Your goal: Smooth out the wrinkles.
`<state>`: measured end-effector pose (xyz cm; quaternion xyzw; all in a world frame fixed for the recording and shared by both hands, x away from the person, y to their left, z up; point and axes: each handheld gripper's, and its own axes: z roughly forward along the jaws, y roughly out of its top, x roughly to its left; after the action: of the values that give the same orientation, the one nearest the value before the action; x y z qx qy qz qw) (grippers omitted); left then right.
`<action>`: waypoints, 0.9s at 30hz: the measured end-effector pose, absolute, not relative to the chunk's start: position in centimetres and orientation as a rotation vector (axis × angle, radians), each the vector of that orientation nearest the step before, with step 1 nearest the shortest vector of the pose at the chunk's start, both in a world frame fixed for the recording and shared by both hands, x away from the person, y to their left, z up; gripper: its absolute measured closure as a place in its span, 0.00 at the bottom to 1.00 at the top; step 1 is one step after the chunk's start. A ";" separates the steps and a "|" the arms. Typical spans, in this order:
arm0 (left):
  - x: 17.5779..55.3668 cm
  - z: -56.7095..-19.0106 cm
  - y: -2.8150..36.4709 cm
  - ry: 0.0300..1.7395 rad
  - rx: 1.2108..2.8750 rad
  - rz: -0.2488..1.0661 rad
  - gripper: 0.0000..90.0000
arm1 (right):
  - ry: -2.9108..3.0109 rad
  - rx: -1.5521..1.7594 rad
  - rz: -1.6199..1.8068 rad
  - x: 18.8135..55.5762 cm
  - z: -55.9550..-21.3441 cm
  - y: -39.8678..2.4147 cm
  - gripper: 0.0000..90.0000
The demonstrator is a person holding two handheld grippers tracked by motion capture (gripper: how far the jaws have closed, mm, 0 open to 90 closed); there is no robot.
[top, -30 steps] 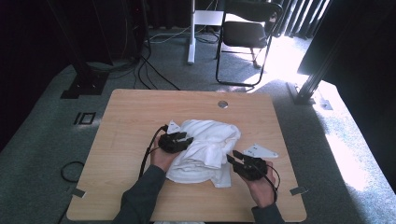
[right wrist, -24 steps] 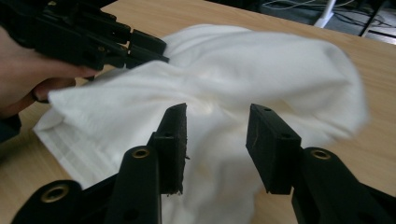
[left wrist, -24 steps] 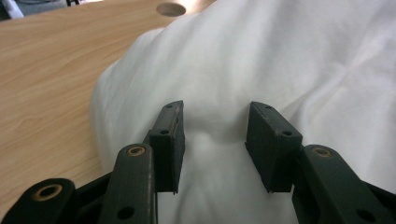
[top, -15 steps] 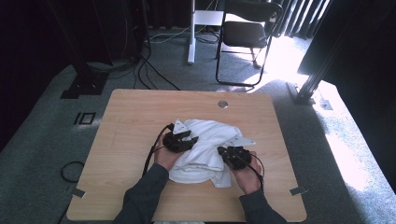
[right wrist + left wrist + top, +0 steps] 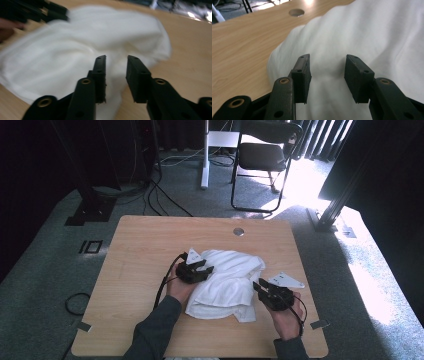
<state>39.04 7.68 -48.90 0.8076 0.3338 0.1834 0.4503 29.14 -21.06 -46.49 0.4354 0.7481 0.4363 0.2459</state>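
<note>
My right gripper view is motion-blurred; the white towel (image 5: pixel 82 50) smears, its left side cut off.

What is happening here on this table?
A person is working on a crumpled white towel on a wooden table, one gripper in each hand. The left gripper rests over the towel's left part, jaws apart. The right gripper, at the towel's right edge, has just been opening its jaws, with nothing gripped.

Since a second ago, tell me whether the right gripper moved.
Yes. The right gripper went in over the towel toward the table's middle, then back out to its right edge; its jaws have just been opening, nothing between them.
</note>
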 end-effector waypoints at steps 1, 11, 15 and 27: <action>39.0 -48.8 7.6 0.813 1.994 0.458 0.63 | 2.046 1.149 1.210 29.2 -46.2 -20.4 0.69; 40.4 -49.2 5.0 0.776 2.091 0.453 0.68 | 2.228 1.180 1.033 33.1 -48.9 -17.2 1.00; 40.7 -49.8 5.1 0.798 2.095 0.430 0.68 | 2.196 1.161 1.030 31.0 -48.2 -18.6 1.00; 40.2 -49.3 4.9 0.803 2.060 0.446 0.64 | 2.057 1.234 1.112 28.4 -47.3 -22.4 0.76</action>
<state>40.16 4.85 -49.26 0.8251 0.3218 0.1788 0.4286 28.42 -22.40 -47.26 0.4523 0.7541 0.4076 0.2462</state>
